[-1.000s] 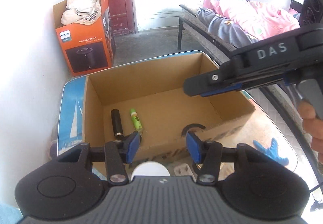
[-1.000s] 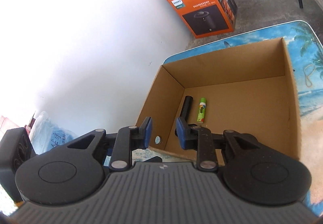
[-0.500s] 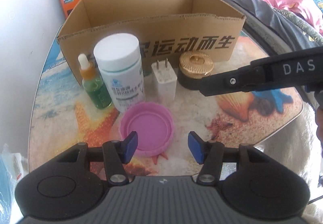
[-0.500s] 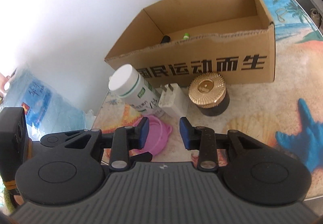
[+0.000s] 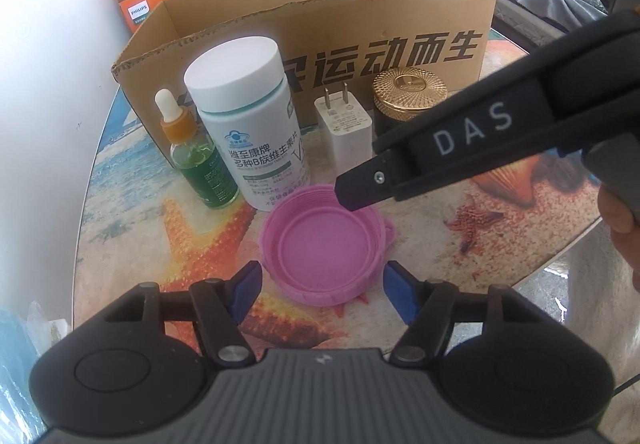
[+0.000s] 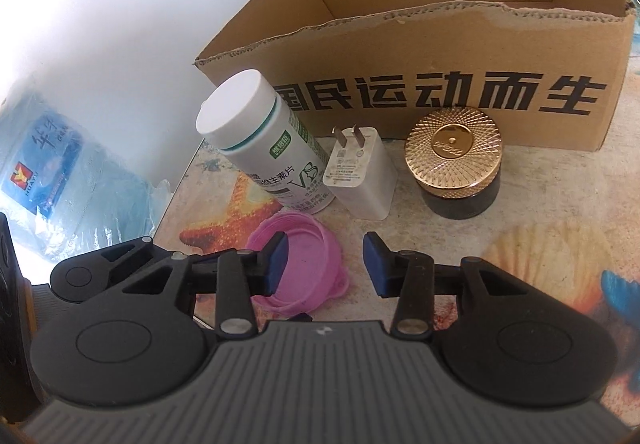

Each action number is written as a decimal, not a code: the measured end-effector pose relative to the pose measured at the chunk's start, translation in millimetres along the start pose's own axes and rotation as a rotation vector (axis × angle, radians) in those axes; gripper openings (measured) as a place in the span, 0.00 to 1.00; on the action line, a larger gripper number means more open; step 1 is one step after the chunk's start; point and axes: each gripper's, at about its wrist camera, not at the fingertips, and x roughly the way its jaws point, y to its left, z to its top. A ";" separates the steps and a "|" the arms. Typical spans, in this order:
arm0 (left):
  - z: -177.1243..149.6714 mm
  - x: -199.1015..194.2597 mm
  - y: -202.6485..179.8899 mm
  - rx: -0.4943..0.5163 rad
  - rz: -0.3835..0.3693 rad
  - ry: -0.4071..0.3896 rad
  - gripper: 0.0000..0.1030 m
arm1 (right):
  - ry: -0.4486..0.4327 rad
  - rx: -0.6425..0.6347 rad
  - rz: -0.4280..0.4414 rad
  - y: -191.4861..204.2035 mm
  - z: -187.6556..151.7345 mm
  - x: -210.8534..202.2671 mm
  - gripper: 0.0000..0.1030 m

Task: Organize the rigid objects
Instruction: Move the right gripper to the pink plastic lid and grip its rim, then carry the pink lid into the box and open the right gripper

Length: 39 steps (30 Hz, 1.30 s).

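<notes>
A: On the beach-print table (image 5: 532,220), in front of the cardboard box (image 5: 400,24), what lies nearest the left gripper (image 5: 320,290)?

B: The pink lid (image 5: 320,244). It lies flat with its hollow side up, a small tab pointing toward the right edge of the left wrist view. Being round, it has no long axis to speak of.

A: Is that gripper holding it?

B: No. Its jaws have just been opening; they stand wide on either side of the lid's near rim, and I see no pad pressing on it.

A: And the right gripper (image 6: 324,264)?

B: Also just been opening, partly apart, nothing gripped. Its left finger (image 6: 274,264) covers part of the lid in its own view; whether it touches, I cannot tell. From the left wrist view, its black body reaches over the lid's far edge.

A: What stands behind?

B: A row along the box wall: a green dropper bottle (image 5: 200,164), a white pill bottle (image 5: 256,124), a white plug adapter (image 5: 346,136) with prongs up, and a dark jar with a gold cap (image 5: 408,92). All upright. The pill bottle stands just beside the lid's far rim.
</notes>
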 end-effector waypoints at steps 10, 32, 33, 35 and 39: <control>0.1 11.2 7.4 -0.013 -0.041 -0.025 0.67 | 0.041 -0.072 -0.044 10.7 5.8 27.9 0.39; 10.1 -10.4 -22.1 0.041 -0.100 -0.089 0.67 | -0.002 -0.074 -0.128 -2.0 -5.7 -6.3 0.09; 11.0 -15.0 -24.0 0.049 -0.098 -0.100 0.67 | -0.012 -0.079 -0.130 -1.0 -6.8 -12.1 0.09; 14.1 -26.3 -27.2 0.062 -0.091 -0.124 0.67 | -0.038 -0.091 -0.137 4.4 -7.0 -23.0 0.09; 26.9 -53.7 -28.4 0.086 -0.066 -0.185 0.67 | -0.115 -0.118 -0.144 17.8 0.1 -52.8 0.09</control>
